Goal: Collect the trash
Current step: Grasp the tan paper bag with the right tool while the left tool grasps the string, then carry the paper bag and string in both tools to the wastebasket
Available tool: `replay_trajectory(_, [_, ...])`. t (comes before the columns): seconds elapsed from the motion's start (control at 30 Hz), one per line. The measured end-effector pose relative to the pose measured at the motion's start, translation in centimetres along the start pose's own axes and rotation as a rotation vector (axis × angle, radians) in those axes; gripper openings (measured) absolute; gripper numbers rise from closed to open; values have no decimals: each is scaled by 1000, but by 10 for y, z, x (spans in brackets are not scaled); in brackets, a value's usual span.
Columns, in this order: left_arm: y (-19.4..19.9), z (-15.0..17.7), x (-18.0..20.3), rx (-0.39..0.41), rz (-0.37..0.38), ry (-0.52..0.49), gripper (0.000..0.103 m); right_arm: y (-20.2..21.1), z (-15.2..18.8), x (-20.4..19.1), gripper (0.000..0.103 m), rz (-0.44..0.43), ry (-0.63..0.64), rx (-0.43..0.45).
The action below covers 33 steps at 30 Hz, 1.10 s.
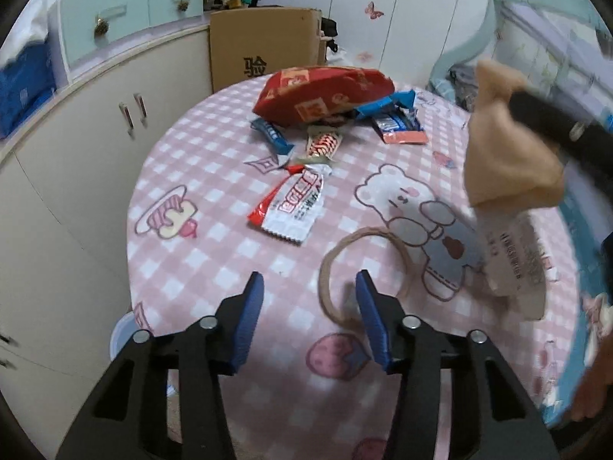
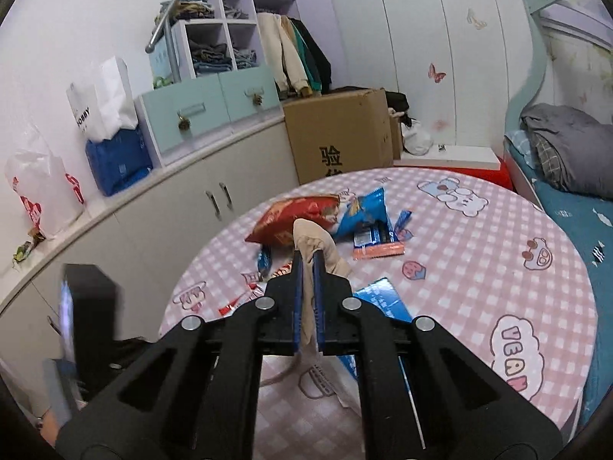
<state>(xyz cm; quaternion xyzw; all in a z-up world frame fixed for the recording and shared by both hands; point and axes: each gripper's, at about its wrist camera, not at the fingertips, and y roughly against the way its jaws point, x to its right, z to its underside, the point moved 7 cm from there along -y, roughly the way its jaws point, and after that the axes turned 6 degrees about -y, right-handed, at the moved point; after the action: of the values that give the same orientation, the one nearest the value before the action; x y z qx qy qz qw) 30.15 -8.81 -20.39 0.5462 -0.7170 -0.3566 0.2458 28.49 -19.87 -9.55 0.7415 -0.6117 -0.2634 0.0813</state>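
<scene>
Wrappers [image 1: 288, 207] litter the checked table [image 1: 214, 268]. Right gripper [image 2: 307, 268] pinches a beige cloth bag [image 2: 318, 245], lifted off the table for collecting; left gripper [image 1: 309, 287] hangs open, empty, over a brown loop [image 1: 362, 272].

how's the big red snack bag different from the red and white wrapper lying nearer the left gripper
The big red snack bag is puffed up and bulky; the red and white wrapper lies flat. The bag is red all over with lighter square prints; the wrapper is mostly white with red ends. The bag sits at the far side of the table, touching other wrappers; the wrapper lies alone nearer the middle. Both are loose packaging on the pink checked cloth.
</scene>
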Motion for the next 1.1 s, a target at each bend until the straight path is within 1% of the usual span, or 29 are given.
replay_trajectory(0.03, [-1,-1,2,-4,-36,-24,30,1,-1,-1,6,-2,1,6])
replay_trajectory(0.07, [-1,-2,4,-3,-48,-47,23,2,-3,-2,6,-10,2,12])
replay_trajectory(0.1, [-1,-2,7,-3,-26,-47,10,3,-4,-3,6,-20,-1,18])
replay_trajectory(0.13, [-2,-3,6,-6,-29,-44,3,6,-6,-4,6,-29,-6,32])
replay_trajectory(0.2, [-3,-3,3,-3,-14,-35,3,10,-11,-5,6,-31,-9,58])
replay_trajectory(0.27, [0,-2,-1,13,24,-8,3,13,-16,-4,6,-40,-30,83])
replay_trajectory(0.33, [6,-3,-7,35,52,28,3,13,-21,-3,6,-52,-48,88])
replay_trajectory(0.43, [22,-6,-20,90,64,73,2,12,-23,-8,6,-63,-49,87])
replay_trajectory(0.53, [39,-12,-34,143,91,117,2,13,-28,-14,6,-107,-78,95])
replay_trajectory(0.57, [45,-14,-39,164,87,127,2,15,-31,-16,6,-113,-83,106])
replay_trajectory(0.67, [59,-18,-49,209,79,139,2,17,-41,-24,6,-92,-60,128])
replay_trajectory(0.8, [70,-20,-65,238,73,173,2,11,-47,-44,6,-97,-24,111])
replay_trajectory(0.93, [79,-14,-92,256,51,221,2,-2,-33,-72,6,-122,25,62])
replay_trajectory(1.03, [83,-2,-122,261,13,259,2,-16,-17,-95,6,-146,52,21])
replay_trajectory(1.1, [83,11,-150,251,-37,287,2,-29,-2,-118,6,-171,80,-17])
